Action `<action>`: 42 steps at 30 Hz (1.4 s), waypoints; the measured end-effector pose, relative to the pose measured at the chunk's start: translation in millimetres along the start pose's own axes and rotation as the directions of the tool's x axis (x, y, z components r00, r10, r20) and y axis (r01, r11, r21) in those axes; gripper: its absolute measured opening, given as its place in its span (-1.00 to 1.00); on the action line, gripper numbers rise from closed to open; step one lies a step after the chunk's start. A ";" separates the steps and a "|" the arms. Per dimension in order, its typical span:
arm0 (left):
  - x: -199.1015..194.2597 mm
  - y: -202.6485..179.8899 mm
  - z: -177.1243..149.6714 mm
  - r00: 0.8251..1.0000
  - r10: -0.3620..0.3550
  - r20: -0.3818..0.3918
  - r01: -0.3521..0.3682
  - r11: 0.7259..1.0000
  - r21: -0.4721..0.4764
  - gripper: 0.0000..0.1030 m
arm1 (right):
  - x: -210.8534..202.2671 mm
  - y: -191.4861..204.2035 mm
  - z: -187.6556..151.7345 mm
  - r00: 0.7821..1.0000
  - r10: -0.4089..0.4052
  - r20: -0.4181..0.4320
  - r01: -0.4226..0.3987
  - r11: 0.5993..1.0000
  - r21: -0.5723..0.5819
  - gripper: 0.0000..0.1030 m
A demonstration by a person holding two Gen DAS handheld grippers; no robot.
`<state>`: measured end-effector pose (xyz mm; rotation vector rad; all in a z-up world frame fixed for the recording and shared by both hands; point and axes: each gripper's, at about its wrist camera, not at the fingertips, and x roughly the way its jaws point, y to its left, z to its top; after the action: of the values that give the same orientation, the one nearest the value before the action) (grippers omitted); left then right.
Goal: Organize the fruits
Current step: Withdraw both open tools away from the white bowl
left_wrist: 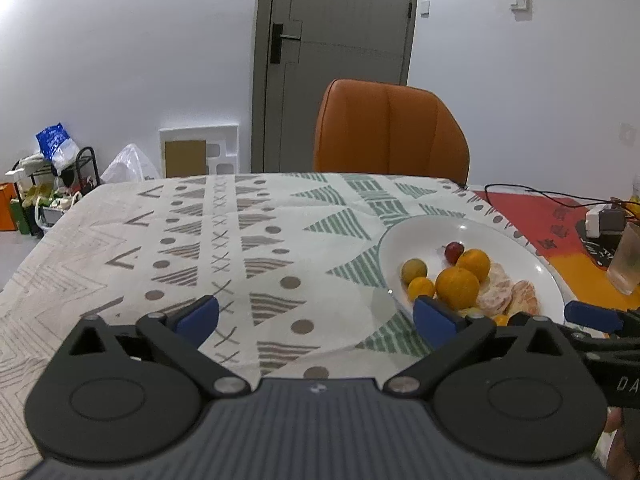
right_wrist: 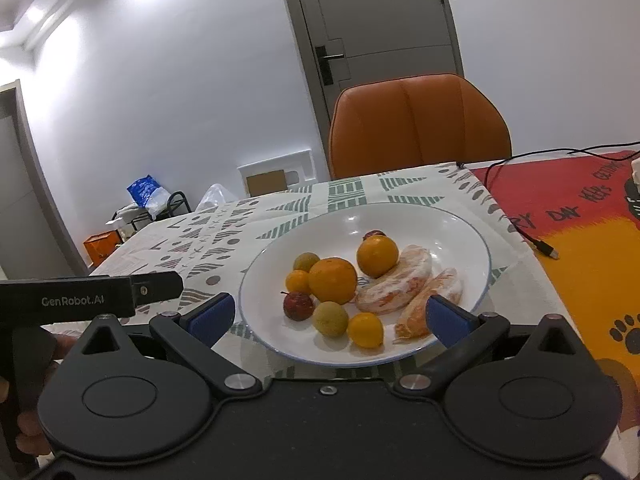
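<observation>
A white plate (right_wrist: 452, 224) sits on the patterned tablecloth and holds several fruits: two oranges (right_wrist: 333, 286), small yellow fruits (right_wrist: 365, 330), a green-yellow fruit (right_wrist: 330, 319), a dark red fruit (right_wrist: 298, 306) and peeled citrus pieces (right_wrist: 396, 284). My right gripper (right_wrist: 330, 318) is open and empty, just in front of the plate's near rim. My left gripper (left_wrist: 316, 316) is open and empty over the cloth, left of the plate (left_wrist: 420, 236). The oranges (left_wrist: 457, 286) also show in the left wrist view.
An orange chair (right_wrist: 420, 124) stands behind the table. A red and orange mat (right_wrist: 580, 232) with a black cable (right_wrist: 540, 245) lies right of the plate. A glass (left_wrist: 626, 264) and a charger (left_wrist: 600, 220) stand at far right.
</observation>
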<state>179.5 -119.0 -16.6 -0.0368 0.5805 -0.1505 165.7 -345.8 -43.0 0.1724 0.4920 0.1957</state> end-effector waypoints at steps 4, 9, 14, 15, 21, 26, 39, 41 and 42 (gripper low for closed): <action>-3.1 7.6 -1.4 1.000 -0.006 -0.017 0.006 1.000 -0.014 1.00 | -0.5 6.3 -0.5 1.000 0.009 0.000 -0.009 1.000 -0.008 1.00; -9.7 17.1 -2.3 1.000 0.022 -0.013 -0.022 0.999 -0.031 1.00 | 0.2 12.9 -1.1 1.000 0.020 -0.002 -0.020 1.000 -0.014 1.00; -16.5 24.8 -4.5 0.999 0.040 -0.001 -0.040 0.998 -0.040 1.00 | -0.1 19.2 -2.3 1.000 0.031 -0.004 -0.031 0.999 -0.024 1.00; -17.8 26.3 -4.9 0.999 0.041 0.000 -0.041 0.998 -0.042 1.00 | -0.4 20.6 -2.5 0.999 0.033 -0.004 -0.033 0.999 -0.027 1.00; -27.1 31.2 -7.1 0.999 0.049 0.011 -0.048 0.998 -0.048 1.00 | -2.9 27.6 -3.6 0.999 0.046 -0.003 -0.047 0.998 -0.042 1.00; -37.2 37.2 -10.4 0.998 0.057 0.021 -0.056 0.997 -0.060 1.00 | -7.4 34.0 -4.9 0.998 0.056 0.000 -0.055 0.997 -0.052 1.00; -72.7 48.2 -17.9 0.996 0.074 0.056 -0.070 0.995 -0.065 1.00 | -25.5 51.2 -9.0 0.996 0.087 0.018 -0.085 0.993 -0.086 1.00; -78.5 49.8 -19.6 0.995 0.078 0.061 -0.073 0.995 -0.067 1.00 | -29.2 53.1 -9.6 0.996 0.091 0.021 -0.089 0.992 -0.090 1.00; -81.5 50.6 -20.7 0.995 0.078 0.065 -0.074 0.995 -0.068 1.00 | -31.0 54.1 -10.0 0.995 0.094 0.023 -0.091 0.992 -0.092 1.00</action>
<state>107.5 -56.4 6.4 -0.0826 0.5185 -0.0558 126.3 -299.4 -26.3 0.1086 0.4474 0.3054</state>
